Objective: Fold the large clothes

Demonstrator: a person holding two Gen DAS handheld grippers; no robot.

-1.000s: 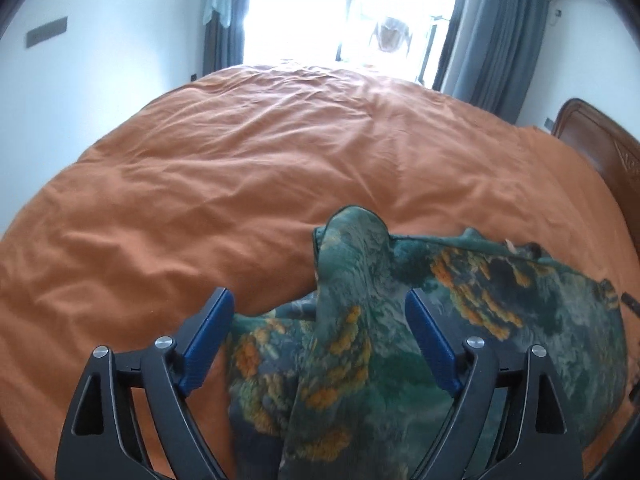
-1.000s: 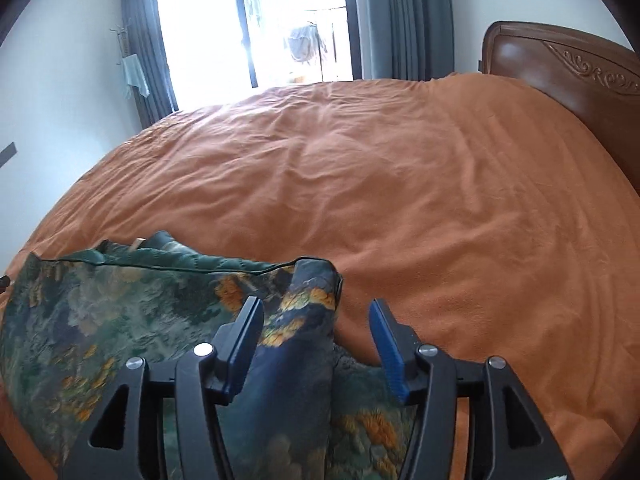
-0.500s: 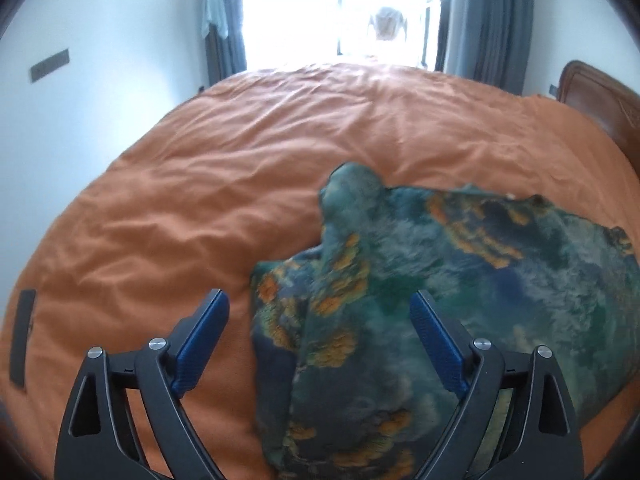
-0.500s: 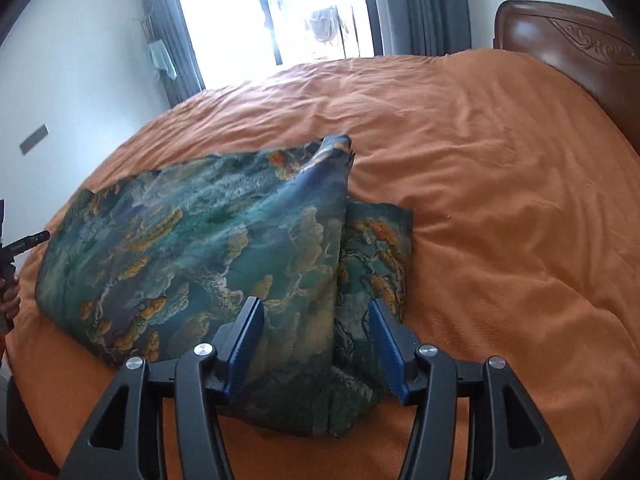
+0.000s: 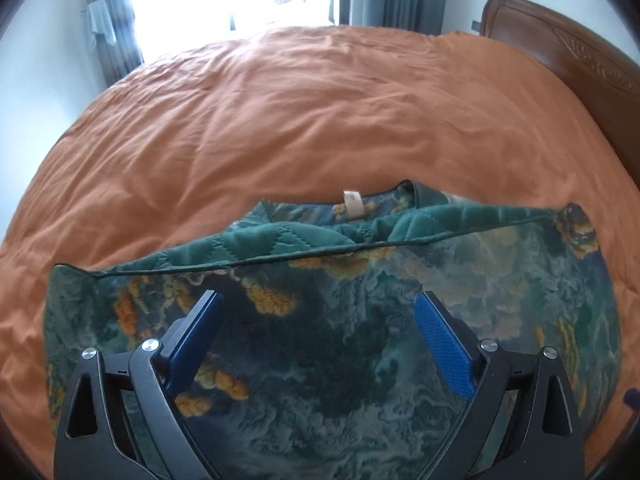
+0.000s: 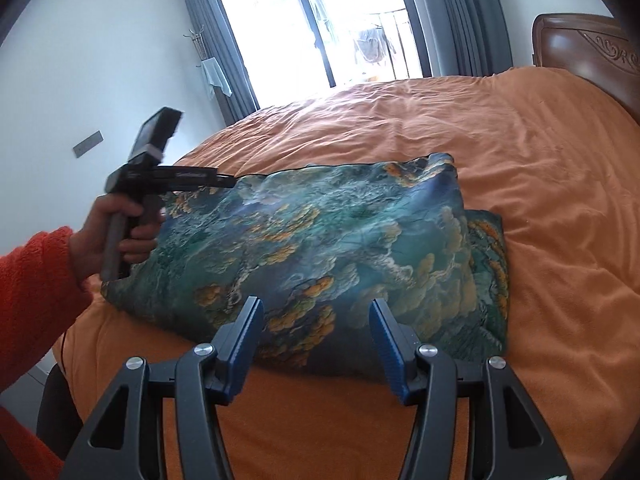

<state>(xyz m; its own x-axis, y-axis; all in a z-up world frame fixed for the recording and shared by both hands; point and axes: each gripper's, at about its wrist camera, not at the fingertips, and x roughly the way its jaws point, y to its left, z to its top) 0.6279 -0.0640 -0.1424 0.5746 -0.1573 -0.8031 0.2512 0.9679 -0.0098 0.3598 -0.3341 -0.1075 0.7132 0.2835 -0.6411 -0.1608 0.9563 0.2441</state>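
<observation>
1. The blue-padded fingers of the left gripper [image 5: 316, 322] are spread wide and empty, as half a second ago, now raised over the garment.
2. The right gripper [image 6: 316, 332] is likewise parted, drawn back past the near edge.
3. The folded green quilted garment with orange clouds [image 6: 320, 248] is laid flat on the orange bedspread [image 6: 500, 128].

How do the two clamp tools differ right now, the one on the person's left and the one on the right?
The left gripper hangs over the folded garment, jaws spread wide above the printed fabric. The right gripper sits back at the garment's near edge, mostly above the orange bedcover, with a narrower gap. In the right wrist view, the left tool reaches in sideways, gripped by a hand. Both are open and hold nothing; both have blue pads.
</observation>
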